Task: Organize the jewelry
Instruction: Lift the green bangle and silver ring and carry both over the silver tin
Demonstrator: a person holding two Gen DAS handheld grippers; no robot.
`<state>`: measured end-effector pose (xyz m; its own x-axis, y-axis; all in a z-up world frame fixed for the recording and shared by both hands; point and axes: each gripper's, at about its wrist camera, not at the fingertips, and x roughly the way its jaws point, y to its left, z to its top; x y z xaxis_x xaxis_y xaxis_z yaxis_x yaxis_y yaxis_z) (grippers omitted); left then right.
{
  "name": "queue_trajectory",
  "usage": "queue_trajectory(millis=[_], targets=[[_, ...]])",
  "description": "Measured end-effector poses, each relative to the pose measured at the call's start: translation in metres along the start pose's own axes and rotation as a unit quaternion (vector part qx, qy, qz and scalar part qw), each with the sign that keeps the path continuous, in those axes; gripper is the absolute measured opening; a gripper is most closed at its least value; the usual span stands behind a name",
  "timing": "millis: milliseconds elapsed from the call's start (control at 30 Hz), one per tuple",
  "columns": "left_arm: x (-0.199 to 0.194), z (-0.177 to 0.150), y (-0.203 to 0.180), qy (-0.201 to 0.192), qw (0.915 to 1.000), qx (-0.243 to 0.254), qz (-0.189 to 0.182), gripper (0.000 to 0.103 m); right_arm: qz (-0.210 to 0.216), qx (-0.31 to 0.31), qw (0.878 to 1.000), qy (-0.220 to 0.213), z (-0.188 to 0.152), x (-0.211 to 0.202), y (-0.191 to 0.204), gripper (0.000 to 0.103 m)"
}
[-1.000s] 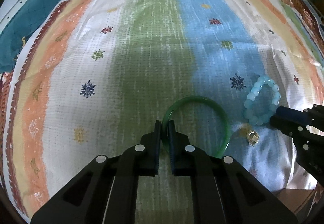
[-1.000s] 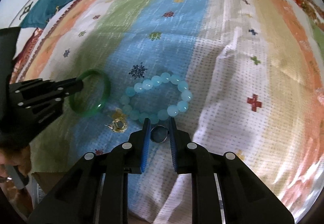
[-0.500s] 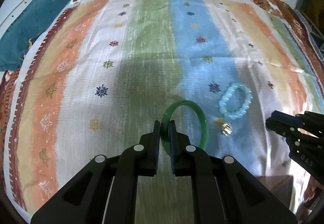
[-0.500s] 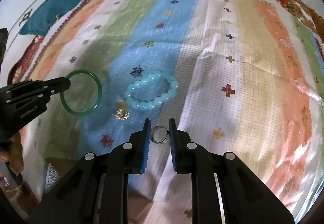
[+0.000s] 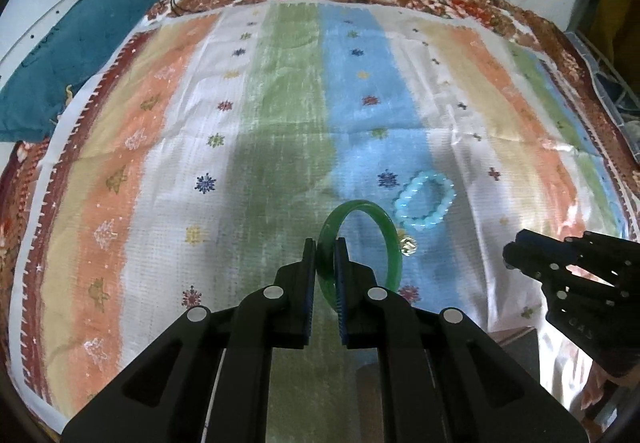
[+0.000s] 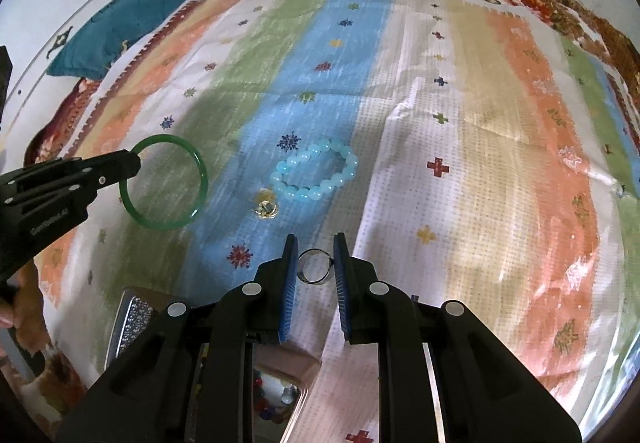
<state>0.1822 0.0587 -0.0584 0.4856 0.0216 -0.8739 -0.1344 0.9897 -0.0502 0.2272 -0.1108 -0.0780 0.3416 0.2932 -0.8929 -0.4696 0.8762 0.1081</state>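
My left gripper [image 5: 325,249] is shut on a green bangle [image 5: 390,239] and holds it above the striped cloth; it also shows in the right wrist view [image 6: 170,179]. My right gripper [image 6: 315,243] is shut on a small silver ring [image 6: 315,266], held above the cloth. A pale blue bead bracelet [image 6: 314,173] lies on the blue stripe, also in the left wrist view [image 5: 424,201]. A small gold piece [image 6: 266,207] lies beside it, near the bangle in the left wrist view [image 5: 408,245].
The striped cloth [image 5: 280,103] covers the bed. A teal pillow [image 5: 68,55] lies at the far left. Below my right gripper an open box with a mirror [image 6: 276,383] and a glittery silver lid edge [image 6: 132,319] sits at the cloth's near edge.
Both grippers have lifted up and back from the cloth, the left with the green bangle and the right with the silver ring. The bracelet and gold piece have stayed in place.
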Motion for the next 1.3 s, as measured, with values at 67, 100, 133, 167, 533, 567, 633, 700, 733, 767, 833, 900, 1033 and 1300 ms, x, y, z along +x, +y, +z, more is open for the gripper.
queue_trajectory(millis=[67,100,133,167,533,567,633,700,733,767,833,900,1033,1300], targets=[[-0.006,-0.002,-0.003,-0.007,1.0000,0.002,-0.003,0.009,-0.002,0.000,1.000,-0.005,-0.001,-0.005,0.001,0.019],[-0.009,-0.002,-0.003,-0.009,0.9999,0.001,-0.007,0.009,-0.003,-0.001,1.000,-0.008,-0.001,-0.008,0.003,0.019],[-0.012,-0.003,-0.004,-0.009,0.9999,-0.002,-0.013,0.009,-0.005,-0.003,1.000,-0.010,-0.002,-0.010,0.004,0.019],[-0.013,-0.004,-0.005,-0.006,0.9998,-0.003,-0.020,0.009,-0.006,-0.006,1.000,-0.011,-0.003,-0.012,0.006,0.019],[-0.035,-0.017,-0.004,-0.021,0.9991,-0.007,-0.037,0.009,-0.005,-0.014,0.999,-0.045,-0.019,-0.049,0.015,0.019],[-0.039,-0.018,-0.004,-0.024,0.9989,-0.008,-0.040,0.009,-0.006,-0.015,0.999,-0.045,-0.021,-0.050,0.016,0.019],[-0.048,-0.021,-0.006,-0.033,0.9983,-0.008,-0.048,0.009,-0.003,-0.017,0.999,-0.050,-0.024,-0.054,0.018,0.019],[-0.056,-0.026,-0.010,-0.039,0.9980,-0.002,-0.050,0.009,-0.002,-0.019,0.998,-0.054,-0.027,-0.058,0.020,0.019],[-0.059,-0.029,-0.013,-0.042,0.9978,0.001,-0.052,0.009,-0.003,-0.021,0.998,-0.055,-0.029,-0.060,0.022,0.019],[-0.062,-0.031,-0.015,-0.044,0.9976,0.004,-0.053,0.009,-0.004,-0.023,0.998,-0.057,-0.031,-0.062,0.024,0.019],[-0.068,-0.036,-0.019,-0.047,0.9973,0.009,-0.056,0.009,-0.005,-0.029,0.998,-0.060,-0.034,-0.066,0.028,0.019],[-0.074,-0.042,-0.021,-0.050,0.9969,0.009,-0.060,0.009,-0.002,-0.030,0.997,-0.064,-0.038,-0.070,0.031,0.019],[-0.086,-0.052,-0.027,-0.060,0.9962,0.012,-0.062,0.009,0.006,-0.030,0.996,-0.081,-0.045,-0.080,0.033,0.019],[-0.095,-0.070,-0.033,-0.059,0.9952,0.022,-0.074,0.009,0.013,-0.036,0.995,-0.087,-0.059,-0.088,0.041,0.019]])
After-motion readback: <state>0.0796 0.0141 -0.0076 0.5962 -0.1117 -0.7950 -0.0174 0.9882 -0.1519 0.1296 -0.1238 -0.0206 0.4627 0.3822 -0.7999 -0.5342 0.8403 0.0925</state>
